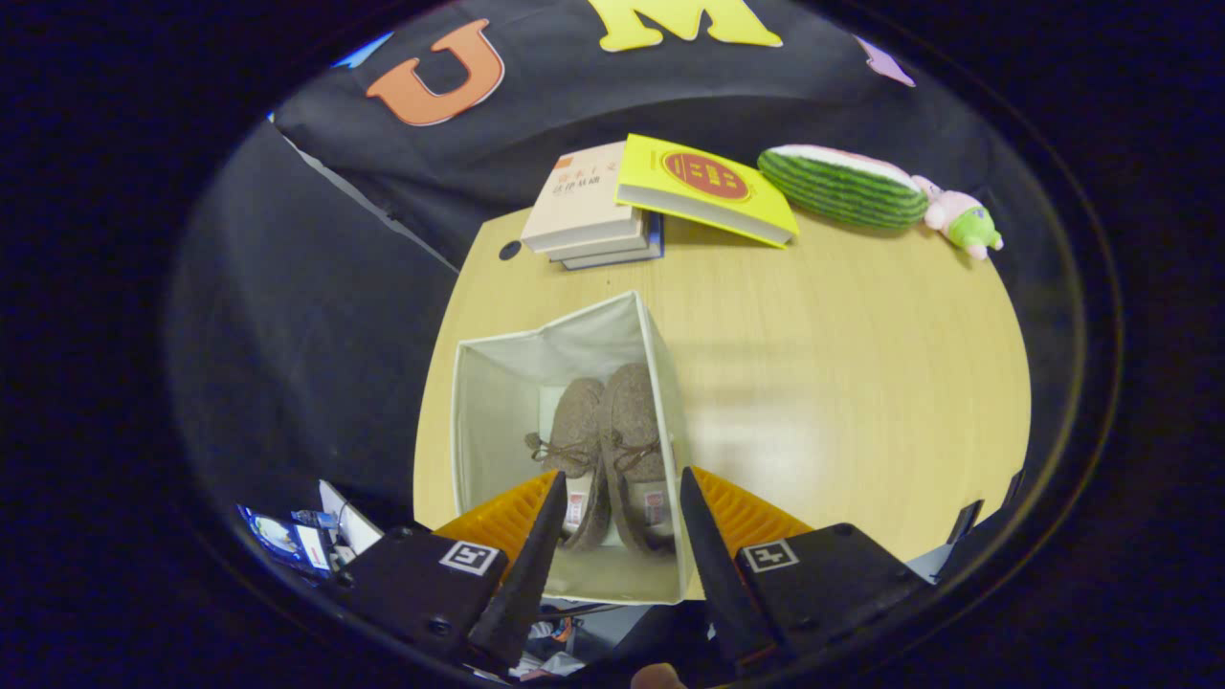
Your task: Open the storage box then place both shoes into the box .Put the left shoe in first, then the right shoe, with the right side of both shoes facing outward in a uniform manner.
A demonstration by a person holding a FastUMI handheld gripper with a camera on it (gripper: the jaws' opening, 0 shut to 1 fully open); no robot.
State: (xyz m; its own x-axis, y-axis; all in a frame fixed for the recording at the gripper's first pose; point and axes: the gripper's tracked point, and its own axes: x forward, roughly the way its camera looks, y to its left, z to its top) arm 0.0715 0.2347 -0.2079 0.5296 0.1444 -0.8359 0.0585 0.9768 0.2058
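- The storage box (498,383) is a pale fabric cube, open at the top, standing upright on the bench near its left edge.
- The left shoe (574,431) is a grey-brown felt slipper with a lace bow, lying inside the box, toe pointing away.
- The right shoe (634,421) is its match, lying touching alongside it, closer to the box's right wall.

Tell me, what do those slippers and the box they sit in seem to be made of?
The two shoes, seen between the open gripper fingers, look like brown felt or wool: a matte, fuzzy surface with thin laces tied in bows. The storage box looks like pale fabric over stiff panels, going by its dull woven walls and creased corners. It stands on a smooth, wood-look table.
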